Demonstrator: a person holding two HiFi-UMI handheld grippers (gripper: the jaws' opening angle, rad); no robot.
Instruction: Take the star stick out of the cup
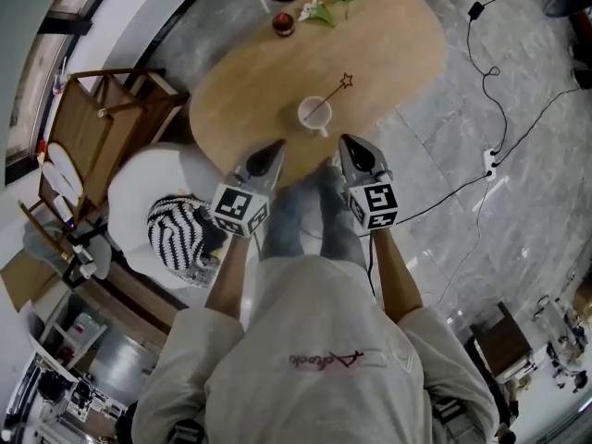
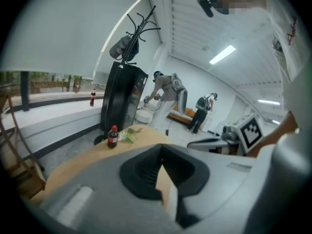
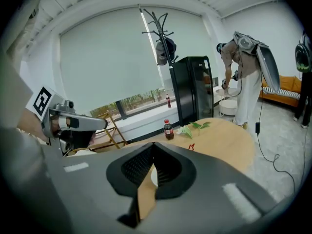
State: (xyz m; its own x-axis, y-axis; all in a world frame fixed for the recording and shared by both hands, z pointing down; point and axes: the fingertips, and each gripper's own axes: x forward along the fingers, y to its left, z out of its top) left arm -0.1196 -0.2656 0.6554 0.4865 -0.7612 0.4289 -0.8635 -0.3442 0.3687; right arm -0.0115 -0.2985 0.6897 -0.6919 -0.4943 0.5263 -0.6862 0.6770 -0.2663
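A: Nearest first. What are the two grippers doing?

B: Both hang over the near edge of the oval wooden table (image 1: 407,54); the left gripper (image 1: 275,145) has its jaws pressed together with nothing between them; the right gripper (image 1: 345,141) is the same, closed and empty.

A: And just beyond their tips?

B: A white cup (image 1: 314,117) stands upright on the table, a little further in and between the two grippers; neither one touches it.

A: What is in it?

B: The star stick (image 1: 331,97). Its lower end sits inside the cup; the thin shaft leans out over the far right rim, and the small red star hangs over bare wood.

A: Further on?

B: At the far end stands a capped bottle (image 3: 168,129) with dark drink in it and a red label; a leafy sprig (image 3: 196,126) lies just to its right.

A: Anything off the table?

B: A striped cushion (image 1: 183,231) on a white round seat (image 1: 139,188), near left.
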